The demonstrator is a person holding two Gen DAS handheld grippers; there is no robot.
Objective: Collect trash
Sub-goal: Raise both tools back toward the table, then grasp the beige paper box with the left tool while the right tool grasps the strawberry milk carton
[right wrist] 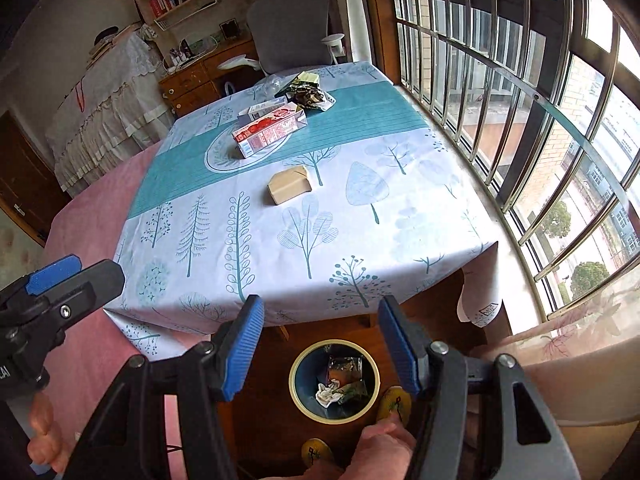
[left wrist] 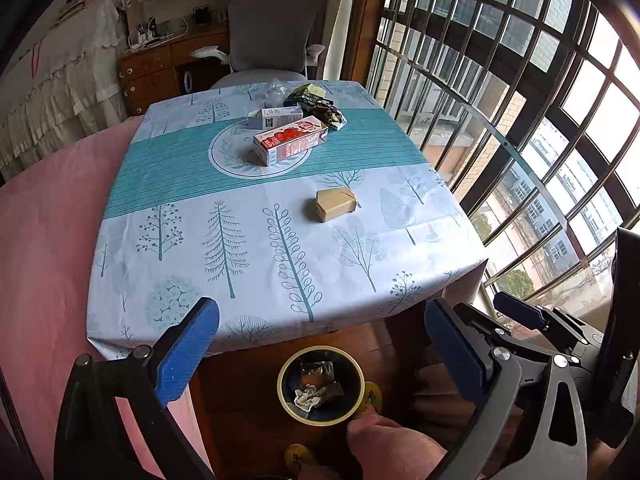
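**A:** Which step are you in?

**B:** Between pickups, by the look of it. Your left gripper (left wrist: 322, 350) and right gripper (right wrist: 321, 346) both hang off the table's near edge with fingers spread wide and nothing between them, above the trash bin (left wrist: 288, 406) on the floor, which already holds wrappers and crumpled paper.

**A:** What is left to collect?

**B:** On the table (left wrist: 256, 264): a tan box (left wrist: 335, 204) alone toward the window-side edge, nearest you; a red carton (left wrist: 291, 140) at the centre; a white carton (left wrist: 275, 117) just behind it; crumpled dark wrappers (left wrist: 318, 106) and clear plastic (left wrist: 276, 90) near the far edge.

**A:** What does the next move call for?

**B:** Probably a reach forward over the near edge to the tan box, fingers set either side of it.

**A:** Is there room?

**B:** The cloth between the near edge and the box is bare. The window bars (right wrist: 500, 92) run close along one side; a chair (left wrist: 270, 28) stands beyond the far edge.
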